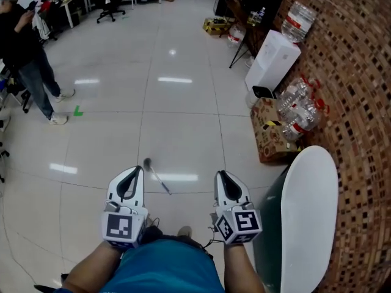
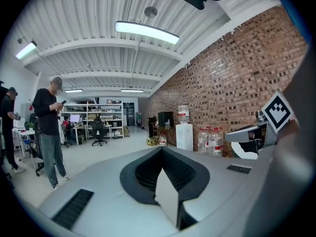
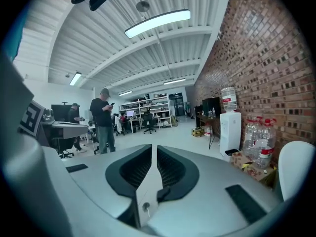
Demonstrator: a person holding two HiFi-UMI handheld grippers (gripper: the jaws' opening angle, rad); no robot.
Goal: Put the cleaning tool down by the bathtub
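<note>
You have wide open floor [image 1: 183, 102] ahead and to your left, with one person [image 1: 24, 54] standing well off at the far left. Your right side is closed in. The bathtub [image 1: 311, 212] sits just beside your right gripper [image 1: 221, 174], its white rim running forward. Beyond it along the brick wall [image 1: 360, 72] are a cardboard box [image 1: 269, 140], a cluster of big water bottles [image 1: 297, 105] and one white water dispenser [image 1: 273, 63].

Your left gripper [image 1: 139, 168] has its jaws together, with nothing in them. Your right gripper's jaws stand a narrow slit apart, and nothing sits between them either.

The one cleaning tool [image 1: 157, 177], a thin stick with a small round head, lies flat on the floor. In the head view it shows between your two grippers, just past the left one's tip, and neither gripper holds it. It is apart from the tub, off to the tub's left.

Count: two grippers, one tool, one tub, one box, one dispenser. The bottles are too bunched to count.
</note>
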